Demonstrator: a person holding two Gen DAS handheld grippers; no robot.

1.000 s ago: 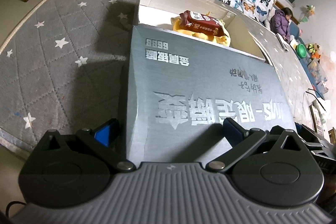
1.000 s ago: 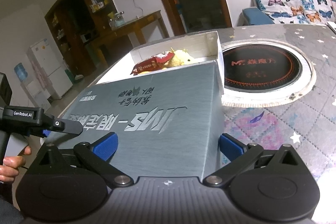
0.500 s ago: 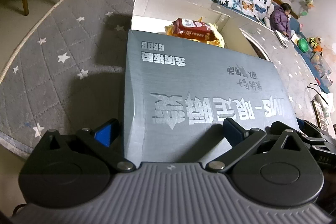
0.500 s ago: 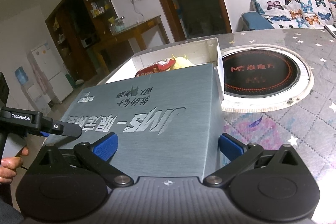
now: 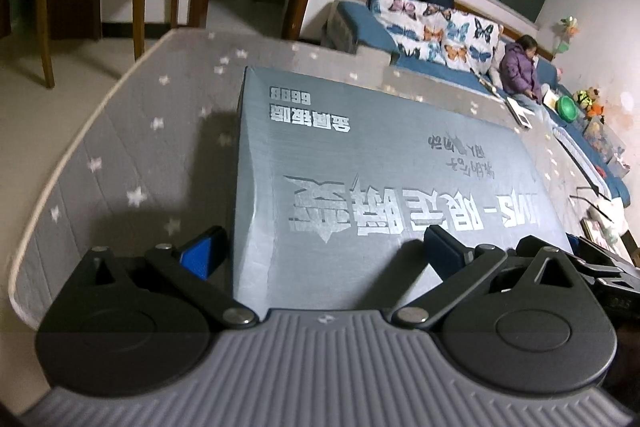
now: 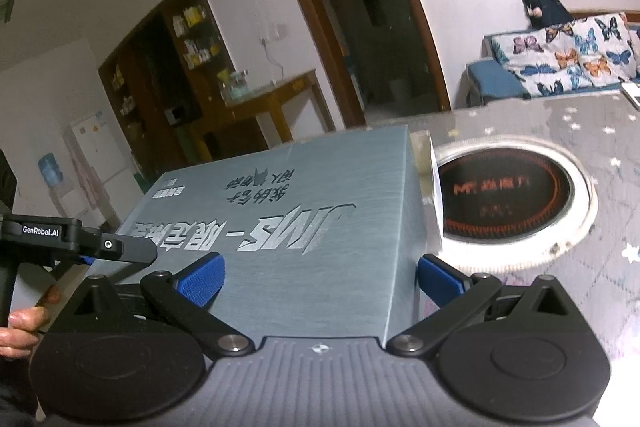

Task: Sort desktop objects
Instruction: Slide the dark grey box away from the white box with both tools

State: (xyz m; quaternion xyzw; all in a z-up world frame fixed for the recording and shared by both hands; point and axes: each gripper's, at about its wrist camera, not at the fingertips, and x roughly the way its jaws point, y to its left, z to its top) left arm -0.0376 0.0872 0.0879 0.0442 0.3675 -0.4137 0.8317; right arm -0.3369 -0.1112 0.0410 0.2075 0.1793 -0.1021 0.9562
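Left wrist view: your left gripper [image 5: 320, 255] is spread wide across the near left corner of the grey lid [image 5: 384, 183], holding nothing. Upside-down print reads "6688". The star-patterned table [image 5: 132, 163] edge curves at 9 o'clock.

Right wrist view: your right gripper [image 6: 320, 281] straddles the lid's right corner, fingers wide. "JWS" shows; the box wall [image 6: 430, 183] peeks out beside the cooktop [image 6: 508, 195] at 2 o'clock.

The box lid [image 5: 384, 163] looks like cardboard with a brushed, faintly shiny grey finish and silvery foil-like lettering. The table cover [image 5: 132, 163] is matt quilted cloth printed with stars. The induction cooktop [image 6: 508, 195] is glossy dark glass inside a pale ring. Blue textured fingertip pads [image 6: 202, 283] sit on matt black plastic links.
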